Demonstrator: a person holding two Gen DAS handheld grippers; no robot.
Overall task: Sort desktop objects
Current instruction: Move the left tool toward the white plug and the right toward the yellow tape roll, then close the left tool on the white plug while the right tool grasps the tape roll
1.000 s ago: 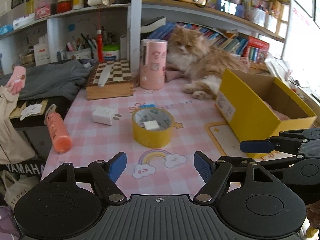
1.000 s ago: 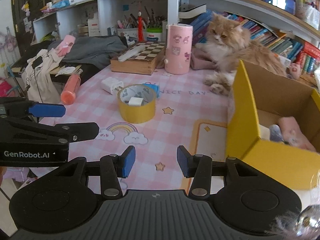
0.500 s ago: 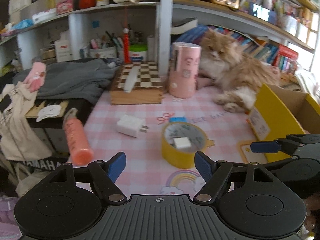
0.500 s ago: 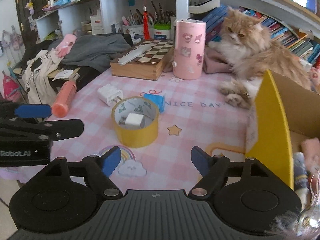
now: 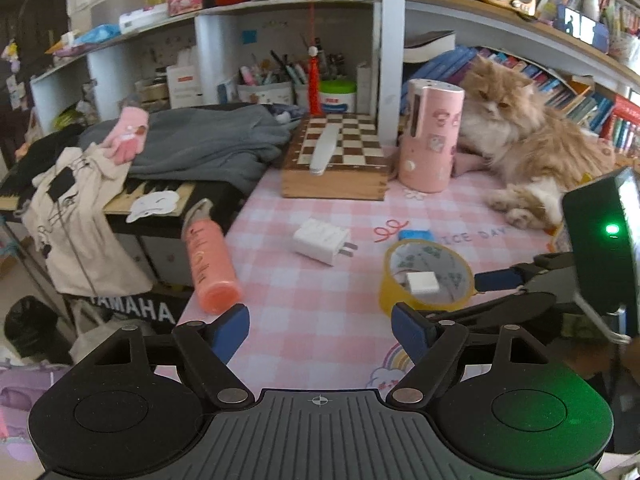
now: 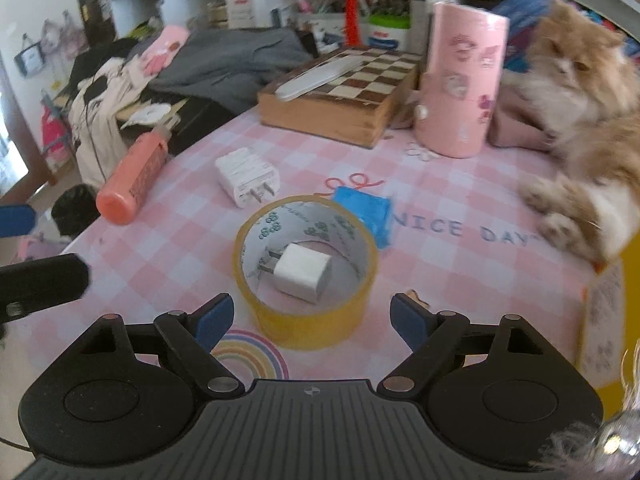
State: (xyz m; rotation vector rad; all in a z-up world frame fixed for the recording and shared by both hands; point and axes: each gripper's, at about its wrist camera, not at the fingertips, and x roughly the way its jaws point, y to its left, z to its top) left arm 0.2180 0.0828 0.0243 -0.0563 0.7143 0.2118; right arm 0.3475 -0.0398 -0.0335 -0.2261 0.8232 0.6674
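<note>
Fingers of the right gripper [image 6: 311,320] are apart and opening wider, nothing clamped — the yellow tape roll [image 6: 306,270] sits just ahead, its near wall roughly between the blue tips. Left gripper [image 5: 318,330] also spread wide and empty, hovering over the pink checked mat [image 5: 304,292] near the orange bottle [image 5: 208,260].

Likely step: right side going for the tape roll. A small white charger [image 6: 302,276] lies inside the ring, so a lift would leave it behind. Best to straddle the whole roll, pads on the outer wall, low down; the span looks just enough, so centre it first. Bigger white adapter [image 6: 246,178] and blue piece [image 6: 366,210] are close behind — don't overshoot. Cat [image 6: 576,92] paws are near on the right, so go slowly.
</note>
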